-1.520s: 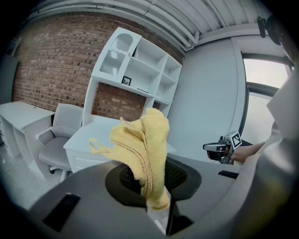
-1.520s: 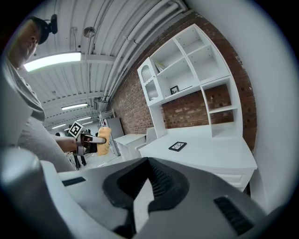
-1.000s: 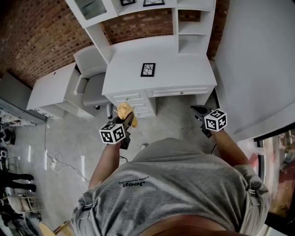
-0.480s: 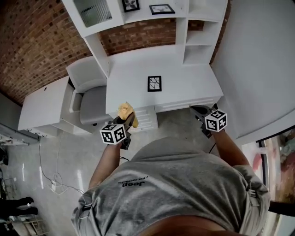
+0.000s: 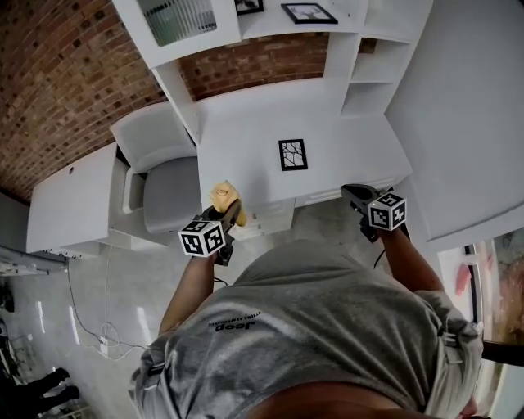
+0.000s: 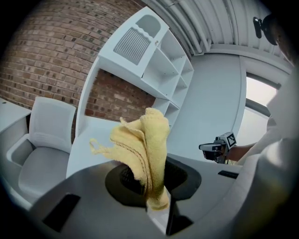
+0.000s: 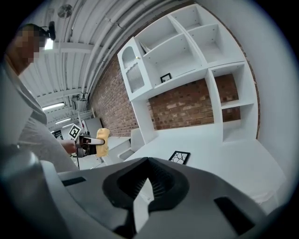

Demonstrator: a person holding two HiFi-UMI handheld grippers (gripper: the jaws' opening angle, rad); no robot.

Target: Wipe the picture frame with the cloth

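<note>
A small black picture frame (image 5: 293, 155) with a cracked-line pattern lies flat on the white desk (image 5: 254, 123); the right gripper view shows the frame (image 7: 179, 157) too. My left gripper (image 5: 226, 211) hangs in front of the desk's left drawers, short of the edge. It is shut on a crumpled yellow cloth (image 5: 223, 196), which stands up from between the jaws (image 6: 142, 147). My right gripper (image 5: 357, 195) is shut and holds nothing, level with the desk's front right corner. Both grippers are apart from the frame.
A grey-white chair (image 5: 164, 192) is tucked left of the desk, with a white side cabinet (image 5: 74, 200) beyond it. A white shelf unit (image 5: 352, 49) rises at the desk's back against a brick wall; two more frames (image 5: 309, 12) stand on its top shelf. A cable (image 5: 90, 327) trails on the floor.
The desk and frame have come closer and lower in the head view as the person stepped forward. Both grippers kept their places before the body, the cloth still held.
</note>
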